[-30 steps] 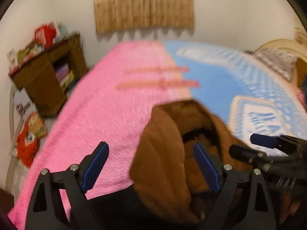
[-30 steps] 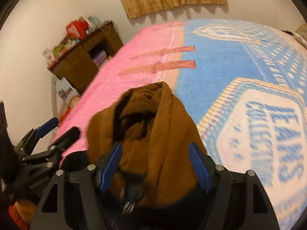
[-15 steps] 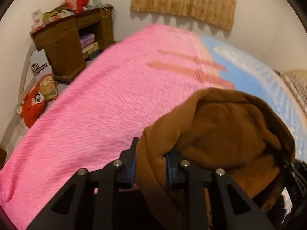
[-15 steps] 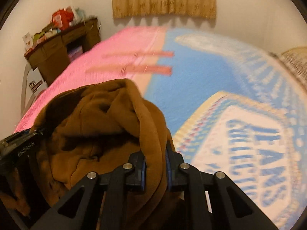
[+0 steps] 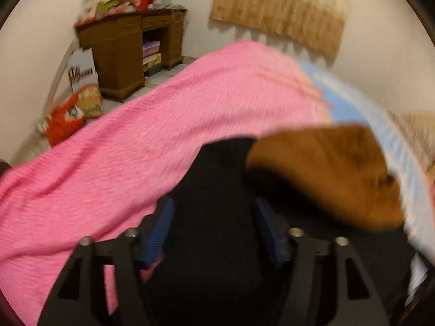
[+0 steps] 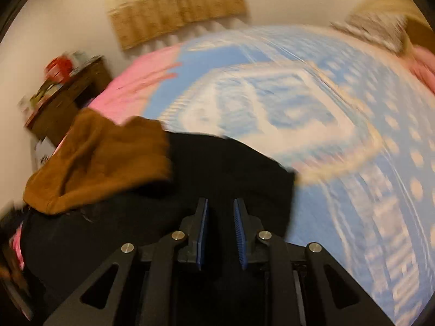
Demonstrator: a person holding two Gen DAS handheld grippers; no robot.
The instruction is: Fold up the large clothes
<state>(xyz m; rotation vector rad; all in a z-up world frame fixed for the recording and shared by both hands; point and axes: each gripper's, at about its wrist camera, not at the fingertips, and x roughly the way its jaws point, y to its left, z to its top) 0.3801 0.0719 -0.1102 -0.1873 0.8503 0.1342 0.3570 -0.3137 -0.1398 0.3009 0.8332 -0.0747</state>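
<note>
A large garment with a brown fleece hood part [image 5: 326,171] and a black body [image 5: 217,190] lies on the bed. It also shows in the right wrist view, brown [image 6: 100,157] at the left and black [image 6: 217,168] in the middle. My left gripper [image 5: 214,220] is open, its blue pads apart over the black cloth. My right gripper [image 6: 220,217] has its pads a small gap apart above the black cloth, holding nothing. Both views are blurred by motion.
The bed has a pink cover [image 5: 136,149] on the left and a blue patterned blanket [image 6: 312,108] on the right. A brown wooden desk [image 5: 122,49] with clutter stands by the wall. Bags [image 5: 70,114] lie on the floor. A beige curtain [image 6: 174,8] hangs behind.
Both grippers were shut on the brown hood half a second ago. Now both have let it go and opened, and the hood lies folded down on the black body.
</note>
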